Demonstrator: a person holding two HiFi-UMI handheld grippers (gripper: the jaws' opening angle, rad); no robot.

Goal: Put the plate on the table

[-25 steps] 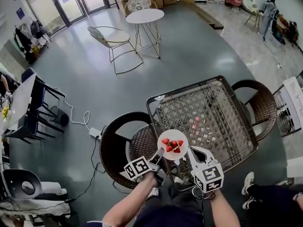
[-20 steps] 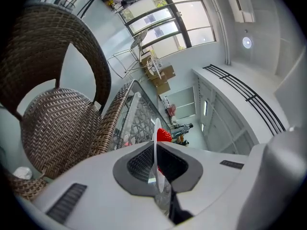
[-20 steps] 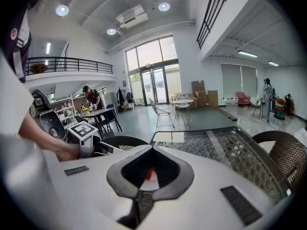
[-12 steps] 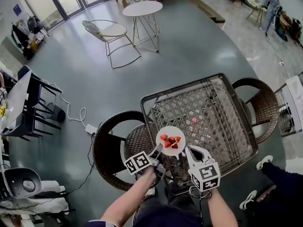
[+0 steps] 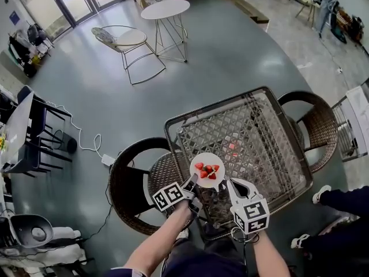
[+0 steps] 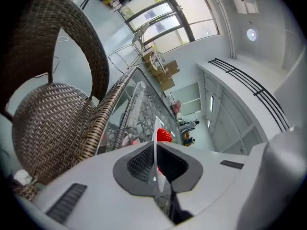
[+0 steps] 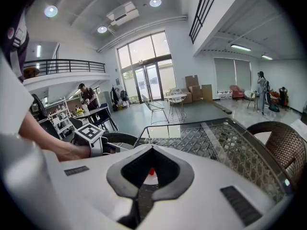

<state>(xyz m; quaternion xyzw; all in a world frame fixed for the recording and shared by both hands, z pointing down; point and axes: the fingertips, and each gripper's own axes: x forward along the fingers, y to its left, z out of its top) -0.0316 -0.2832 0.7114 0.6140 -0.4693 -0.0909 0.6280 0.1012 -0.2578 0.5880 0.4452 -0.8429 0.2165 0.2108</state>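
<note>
Left gripper [image 5: 192,184] clamps the rim of the plate [image 5: 209,158] of strawberries [image 5: 207,172] over the table [image 5: 253,137], while the right gripper [image 5: 231,184] sits closed and empty beside it.

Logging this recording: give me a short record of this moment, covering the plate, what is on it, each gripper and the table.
plate: white, held by its edge over the near corner of the table; contact with the top cannot be told
contents: strawberries
left gripper: fingers shut on the plate's rim
right gripper: fingers together, beside the plate
table: glass top over wicker lattice
</note>
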